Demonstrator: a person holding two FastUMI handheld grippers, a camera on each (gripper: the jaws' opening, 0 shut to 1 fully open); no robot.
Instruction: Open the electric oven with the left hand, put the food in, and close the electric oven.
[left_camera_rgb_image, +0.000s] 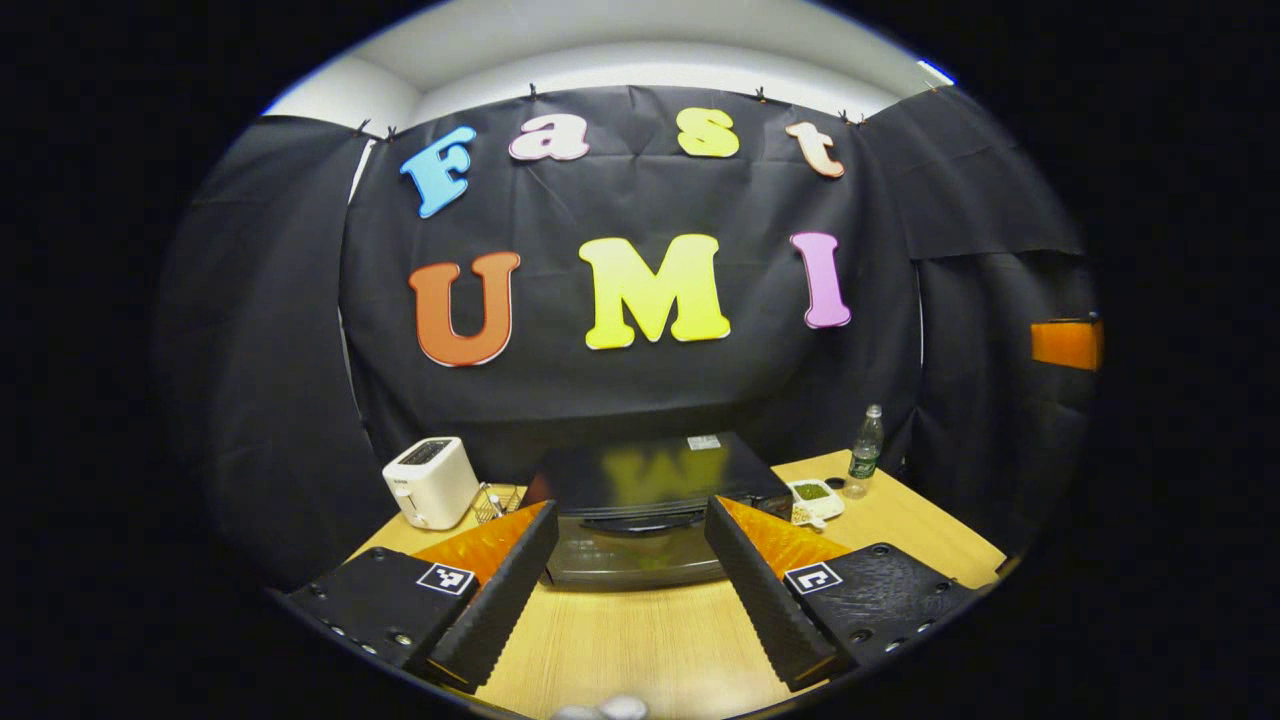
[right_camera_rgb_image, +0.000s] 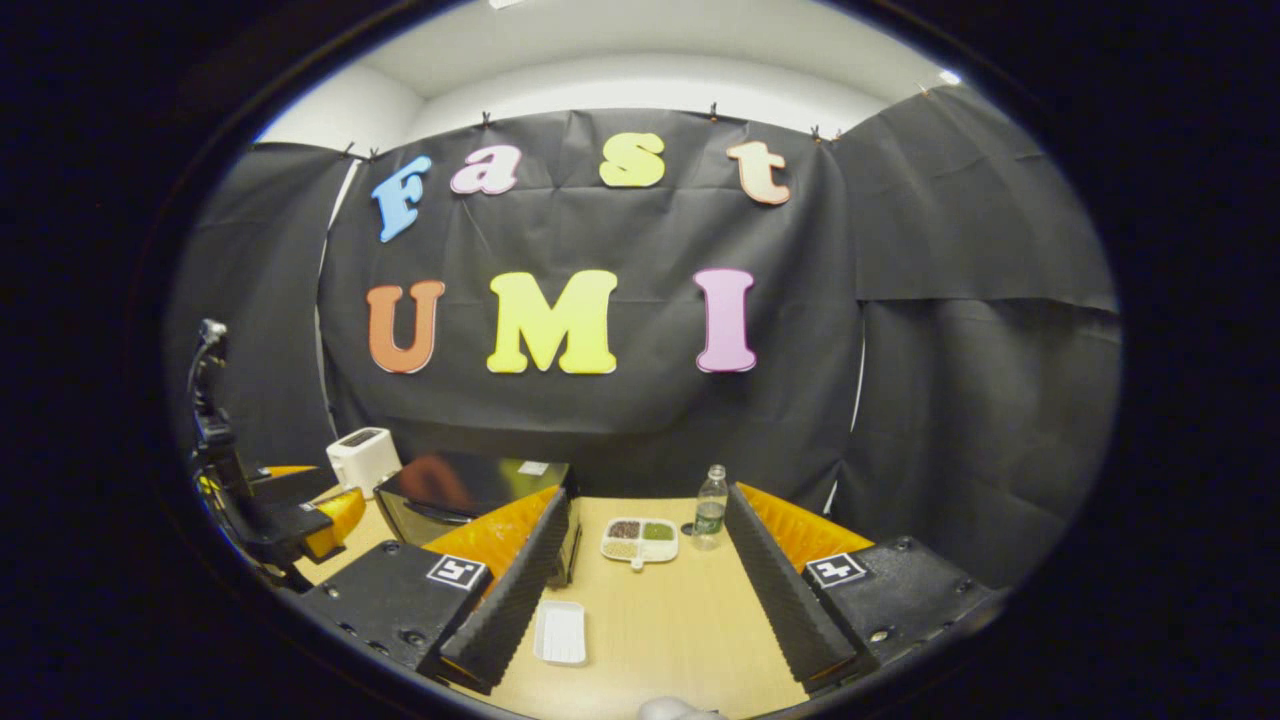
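toaster (left_camera_rgb_image: 432, 482), far left of tabletop (left_camera_rgb_image: 650, 640). electric oven (left_camera_rgb_image: 650, 500), centre, door shut, dead ahead of my left tool (left_camera_rgb_image: 630, 590), fingers wide, empty. food tray (right_camera_rgb_image: 561, 632) before my right tool (right_camera_rgb_image: 640, 590), also wide. step: opening; next, reach for the door handle (left_camera_rgb_image: 640, 522).

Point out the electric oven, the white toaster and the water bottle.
electric oven (left_camera_rgb_image: 640, 555), left gripper view, on its glass door.
white toaster (left_camera_rgb_image: 430, 485), left gripper view, on its front face.
water bottle (right_camera_rgb_image: 710, 512), right gripper view, on its body.

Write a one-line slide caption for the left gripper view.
Open left tool faces the closed oven on the table, toaster beside it.
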